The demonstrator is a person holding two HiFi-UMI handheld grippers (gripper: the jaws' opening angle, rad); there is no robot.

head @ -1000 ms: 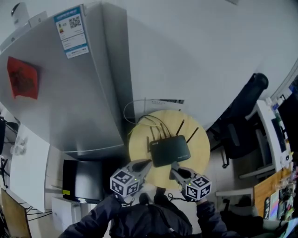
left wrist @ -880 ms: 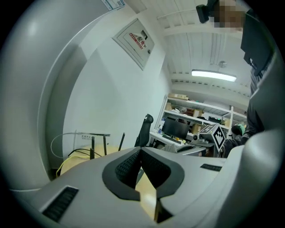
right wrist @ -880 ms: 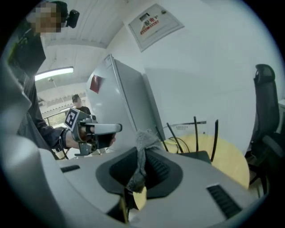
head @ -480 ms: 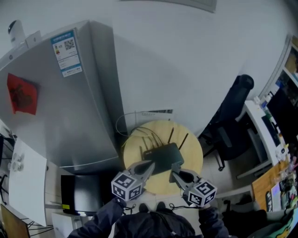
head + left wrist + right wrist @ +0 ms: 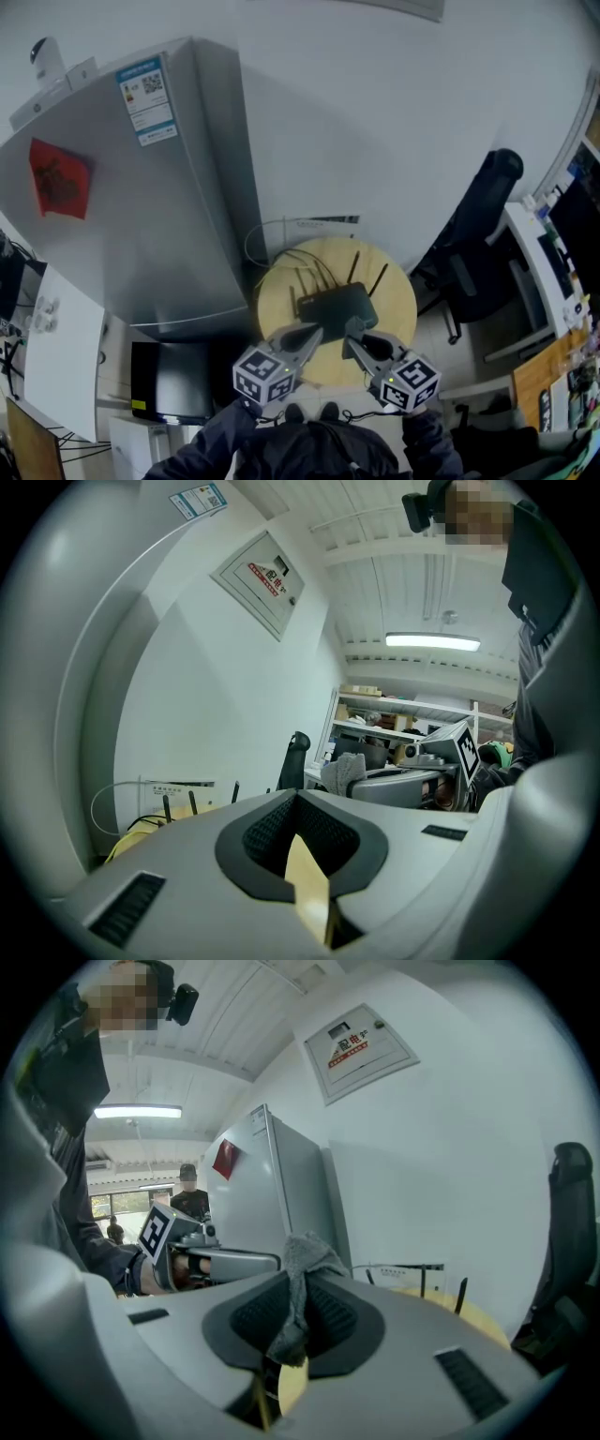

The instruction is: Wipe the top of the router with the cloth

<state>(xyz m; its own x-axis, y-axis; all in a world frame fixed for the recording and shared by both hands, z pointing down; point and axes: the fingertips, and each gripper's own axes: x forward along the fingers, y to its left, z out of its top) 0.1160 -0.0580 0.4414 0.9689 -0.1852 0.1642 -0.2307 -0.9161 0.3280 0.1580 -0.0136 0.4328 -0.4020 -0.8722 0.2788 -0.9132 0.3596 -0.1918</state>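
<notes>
A black router [image 5: 335, 307] with upright antennas lies on a round wooden table [image 5: 279, 298]. Both grippers hover over the table's near edge, just in front of the router. My left gripper [image 5: 317, 330] has its jaws together with nothing between them [image 5: 296, 799]. My right gripper [image 5: 351, 328] is shut on a grey cloth [image 5: 306, 1256], which sticks up out of its jaws [image 5: 298, 1288]. The left gripper view shows that cloth [image 5: 343, 772] on the right gripper beside it. The router's antennas [image 5: 192, 803] stand low at the left there.
A tall grey fridge [image 5: 141, 187] stands close to the table's left, with a dark cabinet [image 5: 169, 380] below it. A black office chair [image 5: 478, 253] and a cluttered desk [image 5: 548, 281] are on the right. Cables [image 5: 277, 246] loop behind the router. A person [image 5: 189, 1194] stands far off.
The head view has shifted a little. Both grippers stay at the table's near edge by the router, the left one slightly further right. The cloth is still in the right gripper.
</notes>
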